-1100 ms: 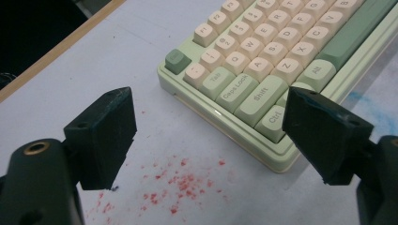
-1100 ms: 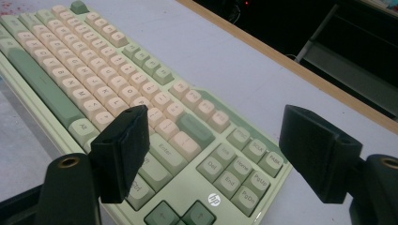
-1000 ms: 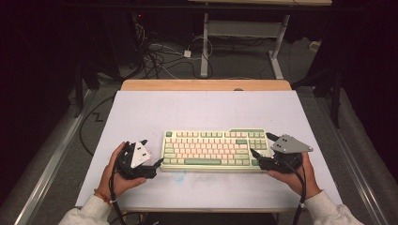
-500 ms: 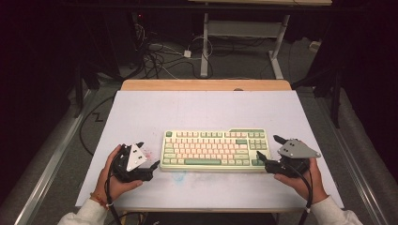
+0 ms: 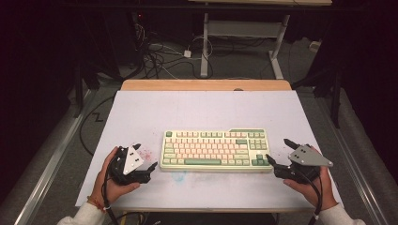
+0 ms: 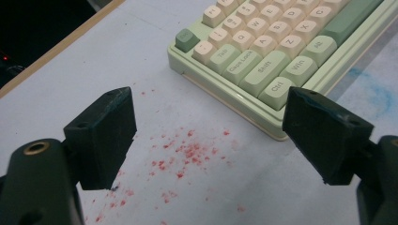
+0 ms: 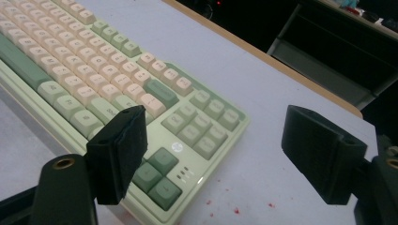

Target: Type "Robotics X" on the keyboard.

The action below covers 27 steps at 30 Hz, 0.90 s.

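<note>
Two hand-held grippers agape | left (image 5: pixel 152 167) | right (image 5: pixel 277 152) | flanking keyboard (image 5: pixel 215 149)

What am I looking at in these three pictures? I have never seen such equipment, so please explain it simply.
A person sits at a table and holds a hand tool with two black jaws in each hand: the left gripper and the right gripper. One picture comes from a camera above the table. The other two come from small cameras mounted on the grippers, looking along their jaws. On the white surface lies a green and cream keyboard, between the two grippers. There are also red specks and a faint blue smudge. Both grippers are open and hold nothing; each sits beside one end of the keyboard.
</note>
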Available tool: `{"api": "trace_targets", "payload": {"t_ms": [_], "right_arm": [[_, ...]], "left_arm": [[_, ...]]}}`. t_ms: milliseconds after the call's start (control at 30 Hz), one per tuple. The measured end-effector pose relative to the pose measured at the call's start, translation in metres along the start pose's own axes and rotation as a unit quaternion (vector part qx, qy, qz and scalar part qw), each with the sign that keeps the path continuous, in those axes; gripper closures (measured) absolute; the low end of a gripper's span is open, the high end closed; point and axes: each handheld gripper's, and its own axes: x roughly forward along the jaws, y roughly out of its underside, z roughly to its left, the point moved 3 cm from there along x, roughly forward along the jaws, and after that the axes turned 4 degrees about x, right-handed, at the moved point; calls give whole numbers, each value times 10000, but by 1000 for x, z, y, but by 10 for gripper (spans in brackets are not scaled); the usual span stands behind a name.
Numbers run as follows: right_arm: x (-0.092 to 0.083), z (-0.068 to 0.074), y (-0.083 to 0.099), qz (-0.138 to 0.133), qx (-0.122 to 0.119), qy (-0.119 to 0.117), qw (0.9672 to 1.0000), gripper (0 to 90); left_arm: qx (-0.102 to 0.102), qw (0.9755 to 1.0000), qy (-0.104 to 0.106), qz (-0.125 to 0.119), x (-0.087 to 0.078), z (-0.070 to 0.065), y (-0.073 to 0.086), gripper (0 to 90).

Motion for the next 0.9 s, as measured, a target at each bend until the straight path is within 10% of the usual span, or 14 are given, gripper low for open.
{"api": "trace_targets", "payload": {"t_ms": [900], "right_arm": [[-10,-13,44,184,494,348,9980,186]], "left_arm": [[-51,9995,80,304,2,-8,25,169]]}}
